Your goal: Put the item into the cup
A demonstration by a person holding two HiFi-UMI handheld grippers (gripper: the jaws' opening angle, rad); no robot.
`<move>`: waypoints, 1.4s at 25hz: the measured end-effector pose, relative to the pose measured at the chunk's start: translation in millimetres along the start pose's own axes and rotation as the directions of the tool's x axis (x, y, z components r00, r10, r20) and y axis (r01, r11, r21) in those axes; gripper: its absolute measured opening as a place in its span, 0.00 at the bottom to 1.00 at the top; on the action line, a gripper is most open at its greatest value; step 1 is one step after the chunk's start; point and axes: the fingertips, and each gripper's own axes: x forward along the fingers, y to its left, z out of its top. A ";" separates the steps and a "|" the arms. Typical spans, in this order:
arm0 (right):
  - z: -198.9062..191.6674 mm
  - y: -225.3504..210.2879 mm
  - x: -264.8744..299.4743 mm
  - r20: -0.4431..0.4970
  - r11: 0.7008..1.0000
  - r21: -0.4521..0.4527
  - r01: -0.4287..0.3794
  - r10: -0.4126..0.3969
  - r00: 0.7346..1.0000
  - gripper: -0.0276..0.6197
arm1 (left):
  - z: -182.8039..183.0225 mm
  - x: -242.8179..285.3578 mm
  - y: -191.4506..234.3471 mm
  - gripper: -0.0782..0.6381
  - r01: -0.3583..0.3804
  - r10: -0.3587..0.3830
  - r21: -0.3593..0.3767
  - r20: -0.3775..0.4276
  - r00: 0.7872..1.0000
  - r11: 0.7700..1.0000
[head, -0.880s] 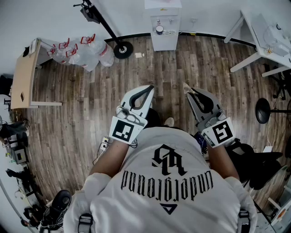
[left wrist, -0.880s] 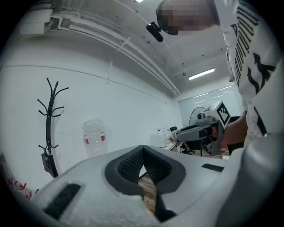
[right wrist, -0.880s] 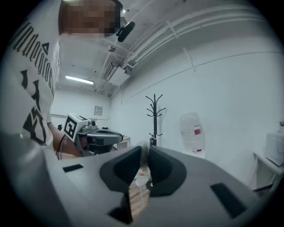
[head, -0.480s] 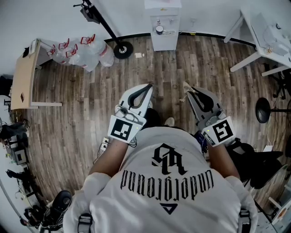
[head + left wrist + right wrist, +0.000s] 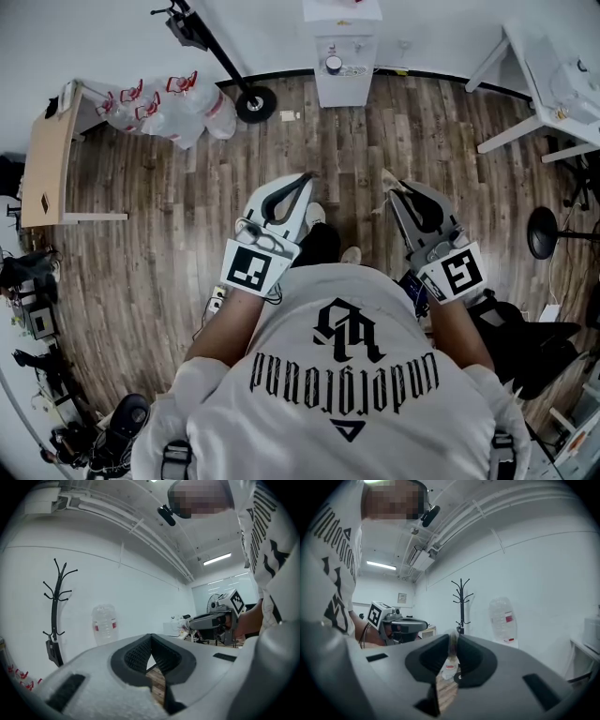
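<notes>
Left tongs (image 5: 307, 177) are pressed together with nothing in them; the tips meet, and the plank floor (image 5: 159, 244) shows through the gap further back. Right tongs (image 5: 388, 182) are pinching the item (image 5: 382, 176), a thin pale sliver poking up from the very tips; in the right gripper view it stands upright between the dark pads (image 5: 465, 654). The two tongs are held side by side in front of the person's white T-shirt (image 5: 347, 375), left one on the left, both pointing away toward the far wall and a little inward; they sit near each other but not touching. Between and under them you can see the person's shoes (image 5: 316, 215) on the wood. Further out: a white water dispenser (image 5: 341, 58) against the far wall, straight ahead; a black coat stand (image 5: 253, 101) with a round base just left of it; a clear bag of bottles (image 5: 164, 108) far left, beside a light wooden table (image 5: 47, 159); a white table (image 5: 548, 84) in the far right corner.
</notes>
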 end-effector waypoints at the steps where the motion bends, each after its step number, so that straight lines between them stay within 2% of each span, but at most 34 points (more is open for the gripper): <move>1: -0.9 -4.2 8.4 -0.001 1.000 0.001 0.001 -0.001 1.000 0.12 | -2.2 3.8 7.7 0.12 0.000 0.000 -0.004 0.000 1.000 1.000; 11: 0.2 -51.2 117.4 -0.021 0.999 0.027 0.027 -0.027 0.999 0.12 | -14.5 61.7 107.7 0.12 0.046 -0.046 -0.039 0.003 0.999 0.998; 21: 11.5 -89.4 207.1 -0.029 0.997 0.039 0.067 -0.066 0.997 0.12 | -11.8 102.2 196.6 0.12 0.086 -0.086 -0.034 0.015 0.996 0.996; 30: -5.5 -148.4 255.9 -0.063 0.998 0.052 0.042 -0.039 0.997 0.13 | -23.3 149.6 238.3 0.12 0.049 -0.049 -0.046 -0.007 0.999 0.998; 35: -26.3 -200.6 295.7 -0.093 0.997 0.071 -0.010 0.016 0.996 0.13 | -39.6 192.3 268.2 0.12 -0.015 0.013 -0.040 -0.056 0.998 0.999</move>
